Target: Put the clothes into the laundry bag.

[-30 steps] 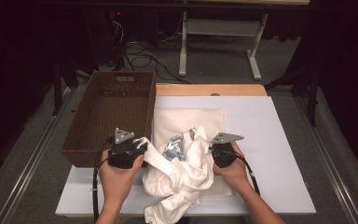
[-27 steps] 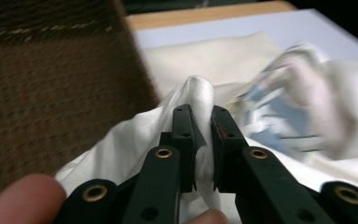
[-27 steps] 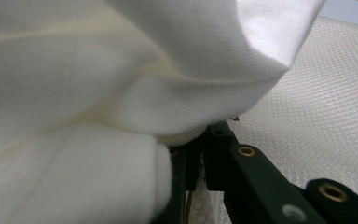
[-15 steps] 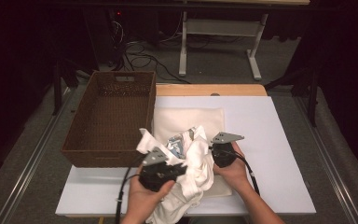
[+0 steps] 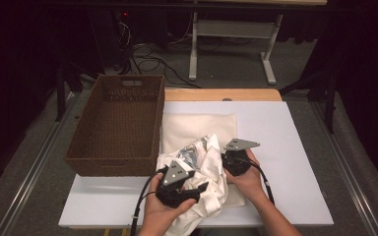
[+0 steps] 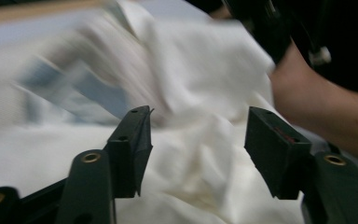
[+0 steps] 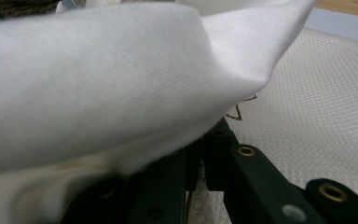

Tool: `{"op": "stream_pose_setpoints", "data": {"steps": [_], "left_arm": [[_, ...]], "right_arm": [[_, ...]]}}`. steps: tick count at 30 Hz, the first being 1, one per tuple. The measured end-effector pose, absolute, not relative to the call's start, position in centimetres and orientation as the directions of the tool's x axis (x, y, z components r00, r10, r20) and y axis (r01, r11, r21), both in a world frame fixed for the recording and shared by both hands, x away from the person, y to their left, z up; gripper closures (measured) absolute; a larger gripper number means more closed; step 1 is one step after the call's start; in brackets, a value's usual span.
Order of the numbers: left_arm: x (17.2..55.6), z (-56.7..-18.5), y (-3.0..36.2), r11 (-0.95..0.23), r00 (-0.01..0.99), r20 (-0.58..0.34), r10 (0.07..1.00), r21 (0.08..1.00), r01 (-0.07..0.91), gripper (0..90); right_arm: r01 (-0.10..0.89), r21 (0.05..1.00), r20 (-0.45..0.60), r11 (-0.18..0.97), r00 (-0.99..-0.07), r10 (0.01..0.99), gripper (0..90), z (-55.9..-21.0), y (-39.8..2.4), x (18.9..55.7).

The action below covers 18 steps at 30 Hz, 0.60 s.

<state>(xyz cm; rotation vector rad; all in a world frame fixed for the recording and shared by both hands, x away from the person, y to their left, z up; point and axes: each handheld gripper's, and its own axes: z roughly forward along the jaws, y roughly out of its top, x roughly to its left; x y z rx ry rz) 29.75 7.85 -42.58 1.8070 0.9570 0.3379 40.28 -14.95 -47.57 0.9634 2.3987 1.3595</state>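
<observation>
Two grippers work one crumpled white shirt (image 5: pixel 204 172) on the white table (image 5: pixel 295 147). Going left to right: a brown basket (image 5: pixel 115 125) stands beside the cloth; the left gripper (image 5: pixel 197 189) has just been opening, and its jaws now stand apart with cloth bunched ahead of them, unpinched. The right gripper (image 5: pixel 225 162) is clamped on the shirt's right edge. So the shirt lies straight ahead of the left jaws (the nearer free claw) for a fresh hold.
</observation>
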Motion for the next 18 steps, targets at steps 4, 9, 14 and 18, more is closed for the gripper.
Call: {"op": "stream_pose_setpoints", "data": {"steps": [4,9,14,18], "left_arm": [[32.2,-42.5,8.5,-0.125,0.579,-0.223,0.784,0.857,0.5,27.5],[34.5,-45.3,6.7,-0.191,0.568,-0.233,0.789,0.786,0.587,24.7],[34.7,-46.5,5.5,-0.259,0.62,-0.263,0.739,0.74,0.621,55.9],[33.9,-46.0,4.8,-0.361,0.7,-0.196,0.687,0.744,0.562,83.6]], "right_arm": [[0.433,0.829,0.128,0.353,-0.762,0.635,88.4,-47.4,-14.9,40.1],[0.419,0.834,0.122,0.359,-0.775,0.621,88.4,-47.1,-14.8,39.9],[0.426,0.826,0.12,0.37,-0.772,0.624,88.4,-47.6,-14.7,40.0],[0.418,0.832,0.119,0.364,-0.776,0.619,88.4,-47.4,-14.8,40.0]]}}
